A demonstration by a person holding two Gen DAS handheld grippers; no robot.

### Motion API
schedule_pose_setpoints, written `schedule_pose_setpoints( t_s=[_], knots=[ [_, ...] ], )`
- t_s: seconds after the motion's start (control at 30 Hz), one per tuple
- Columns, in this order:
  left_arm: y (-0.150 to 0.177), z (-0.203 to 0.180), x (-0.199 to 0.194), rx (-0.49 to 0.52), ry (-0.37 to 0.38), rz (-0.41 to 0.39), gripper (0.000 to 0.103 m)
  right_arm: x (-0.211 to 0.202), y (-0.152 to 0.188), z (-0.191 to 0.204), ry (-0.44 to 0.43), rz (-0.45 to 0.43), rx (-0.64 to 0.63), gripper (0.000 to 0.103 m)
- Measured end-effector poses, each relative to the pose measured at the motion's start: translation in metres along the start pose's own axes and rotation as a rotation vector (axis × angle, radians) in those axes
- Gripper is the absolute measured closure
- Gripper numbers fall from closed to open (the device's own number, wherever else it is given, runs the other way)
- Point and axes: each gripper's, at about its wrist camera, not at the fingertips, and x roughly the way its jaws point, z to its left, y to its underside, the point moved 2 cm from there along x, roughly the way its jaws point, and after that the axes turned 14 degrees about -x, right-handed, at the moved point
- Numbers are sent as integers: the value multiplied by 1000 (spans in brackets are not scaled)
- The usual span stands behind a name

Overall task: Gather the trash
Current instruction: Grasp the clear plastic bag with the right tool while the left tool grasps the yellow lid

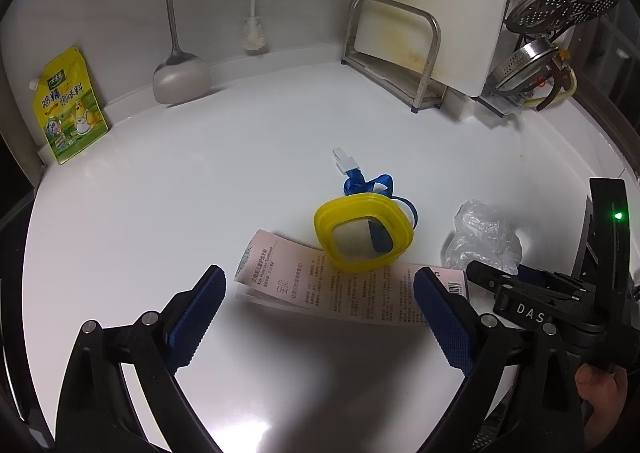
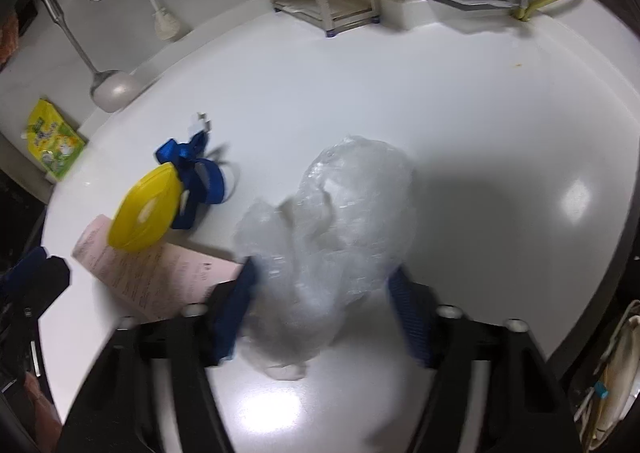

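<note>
A crumpled clear plastic bag (image 2: 340, 237) lies on the white counter (image 2: 460, 125) between the pads of my right gripper (image 2: 324, 309), whose jaws stand wide around it, not pressed in. The bag also shows in the left wrist view (image 1: 484, 237), beside the right gripper's body (image 1: 532, 305). A pink printed paper box (image 1: 344, 289) lies flat in front of my left gripper (image 1: 320, 321), which is open and empty just short of it. A yellow plastic lid (image 1: 362, 233) rests on the box's far edge, with a blue lanyard (image 1: 370, 185) behind it.
A yellow seasoning pouch (image 1: 70, 109) leans on the wall at far left. A ladle (image 1: 180, 73), a bottle brush (image 1: 254, 29), a cutting board in a metal rack (image 1: 394, 41) and strainers (image 1: 560, 9) line the back. The counter's edge curves at the right (image 2: 624, 205).
</note>
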Motion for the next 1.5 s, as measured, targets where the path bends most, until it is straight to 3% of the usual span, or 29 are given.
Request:
schedule_pose_setpoints(
  t_s=[0.07, 0.23, 0.43, 0.67, 1.2, 1.27, 1.43, 1.5],
  knots=[
    [0, 0, 1, -4, 2, 1, 10, -4, -1, 2, -10, -17, -13, 69],
    [-2, -4, 4, -7, 16, 1, 10, -17, 2, 1, -34, -65, -19, 76],
    [-7, -16, 12, -15, 37, 12, 10, -32, 4, -9, -25, -117, -1, 76],
    [-11, -24, 41, -39, 29, 78, 10, -45, 14, -20, 0, -139, 17, 76],
    [-17, -30, 81, -66, 22, 136, 10, -63, 38, -32, 9, -171, 53, 76],
    [-17, -31, 82, -67, 25, 135, 12, -63, 39, -33, 10, -171, 55, 76],
    [-14, -34, 87, -49, 39, 154, 33, -64, 42, -31, 9, -172, 58, 76],
    [-13, -35, 86, -40, 36, 148, 33, -65, 42, -30, 8, -171, 54, 76]
  ],
)
